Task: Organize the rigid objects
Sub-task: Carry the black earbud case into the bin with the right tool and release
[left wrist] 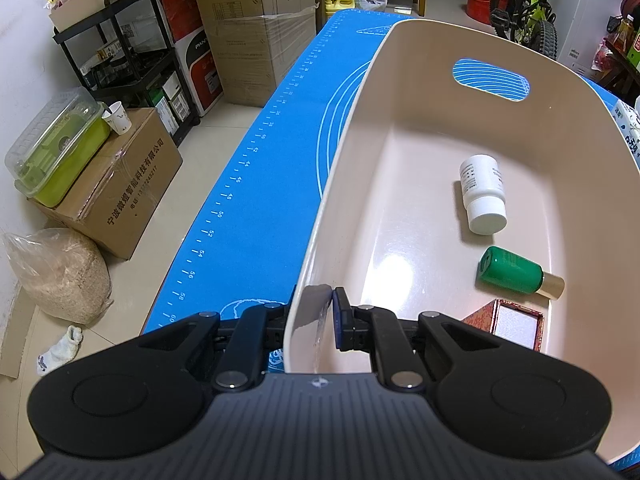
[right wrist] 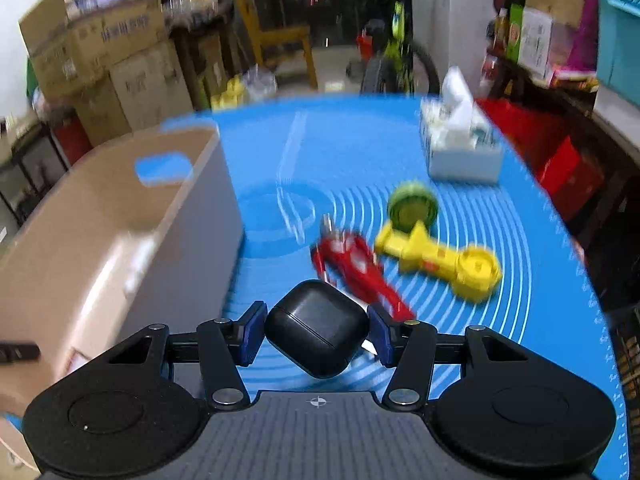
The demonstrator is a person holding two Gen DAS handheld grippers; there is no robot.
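Note:
A beige plastic bin (left wrist: 400,80) stands on the blue mat (left wrist: 260,200). My left gripper (left wrist: 310,320) is shut on the bin's near rim. Inside lie a white pill bottle (left wrist: 482,194), a green bottle with a gold cap (left wrist: 516,272) and a red-framed box (left wrist: 512,324). My right gripper (right wrist: 316,334) is shut on a black earbud case (right wrist: 316,330), held above the mat just right of the bin (right wrist: 100,220). A red toy figure (right wrist: 356,270), a yellow toy (right wrist: 440,260) and a green disc (right wrist: 414,206) lie on the mat beyond it.
A tissue box (right wrist: 460,144) stands at the mat's far right. Cardboard boxes (left wrist: 116,184), a black shelf (left wrist: 120,60), a sack (left wrist: 60,276) and a bicycle (left wrist: 528,12) stand on the floor around the table. The right wrist view is motion-blurred.

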